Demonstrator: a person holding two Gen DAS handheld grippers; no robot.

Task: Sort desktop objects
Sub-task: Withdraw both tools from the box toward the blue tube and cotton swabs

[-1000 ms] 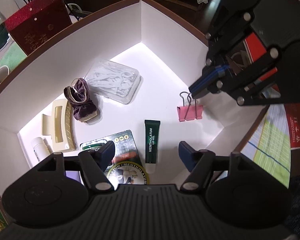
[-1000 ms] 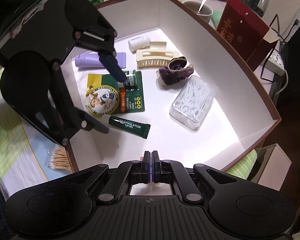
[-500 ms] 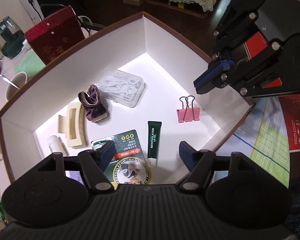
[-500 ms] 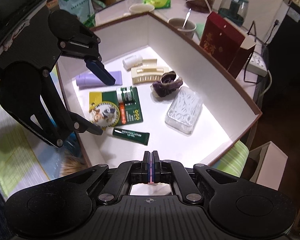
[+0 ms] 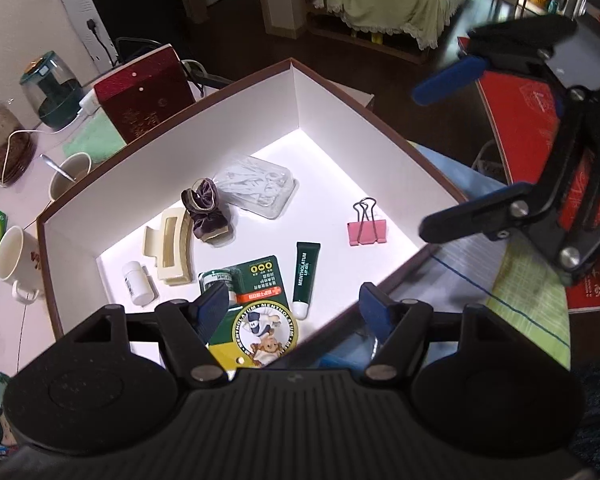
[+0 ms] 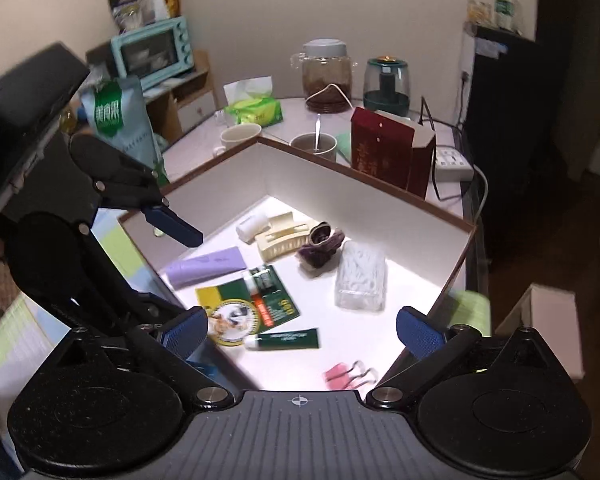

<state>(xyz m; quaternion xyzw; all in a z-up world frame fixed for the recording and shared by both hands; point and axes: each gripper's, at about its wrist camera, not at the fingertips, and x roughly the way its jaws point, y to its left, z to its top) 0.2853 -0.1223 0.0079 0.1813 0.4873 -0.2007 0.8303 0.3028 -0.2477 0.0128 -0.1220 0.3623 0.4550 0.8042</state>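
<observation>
The right gripper (image 6: 302, 330) has let go and spread wide. The pink binder clip (image 5: 366, 226) lies in the white box (image 5: 340, 112). The left gripper (image 5: 292, 310) hangs apart, empty.

the box (image 5: 340, 112) has smooth matt white card walls with a brown edge. the clip (image 5: 367, 232) is pink painted metal with thin dark wire handles. the tube (image 5: 306, 276) is glossy dark green plastic. the scrunchie (image 5: 206, 212) looks like soft purple velvet cloth. the case (image 5: 260, 190) is clear, shiny plastic. the claw (image 5: 170, 248) is cream plastic, smooth. both grippers have matt black plastic bodies, ribbed, with blue textured pads (image 6: 418, 336).
</observation>
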